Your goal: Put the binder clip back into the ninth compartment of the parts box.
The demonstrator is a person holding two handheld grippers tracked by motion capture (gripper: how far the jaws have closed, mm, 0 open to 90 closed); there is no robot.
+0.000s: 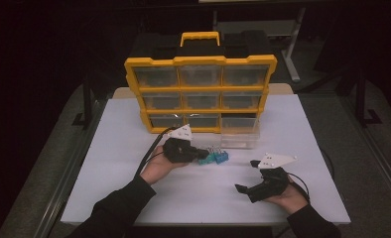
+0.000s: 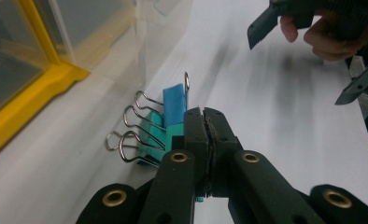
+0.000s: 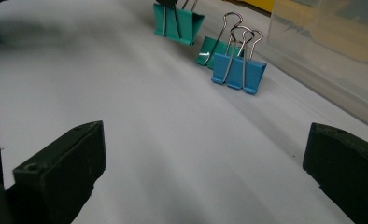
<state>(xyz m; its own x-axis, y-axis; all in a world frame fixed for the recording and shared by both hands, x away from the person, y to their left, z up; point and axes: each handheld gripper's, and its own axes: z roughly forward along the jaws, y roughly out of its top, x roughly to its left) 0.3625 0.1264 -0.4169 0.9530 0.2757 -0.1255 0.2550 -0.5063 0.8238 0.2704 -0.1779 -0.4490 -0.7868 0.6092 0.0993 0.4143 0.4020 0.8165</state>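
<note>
Three binder clips sit mid-table in front of a clear drawer. My left gripper (image 1: pixel 202 154) (image 2: pixel 204 115) is shut on the wire handles of a teal binder clip (image 3: pixel 177 18) (image 1: pixel 206 159), which hangs just off the table. Next to it rest a second teal clip (image 3: pixel 209 52) (image 2: pixel 149 135) and a blue clip (image 3: pixel 240 71) (image 2: pixel 175 101) (image 1: pixel 222 156). My right gripper (image 1: pixel 247 175) (image 3: pixel 205 140) is held low at the near right. It stands open with only bare table between its fingers, pointing toward the clips.
A yellow organizer (image 1: pixel 199 62) with clear drawers stands upright at the back of the white table (image 1: pixel 134 188). One clear drawer (image 1: pixel 239 139) (image 3: pixel 331 42) is pulled out and lies on the table just behind the clips. Dark floor surrounds the table.
</note>
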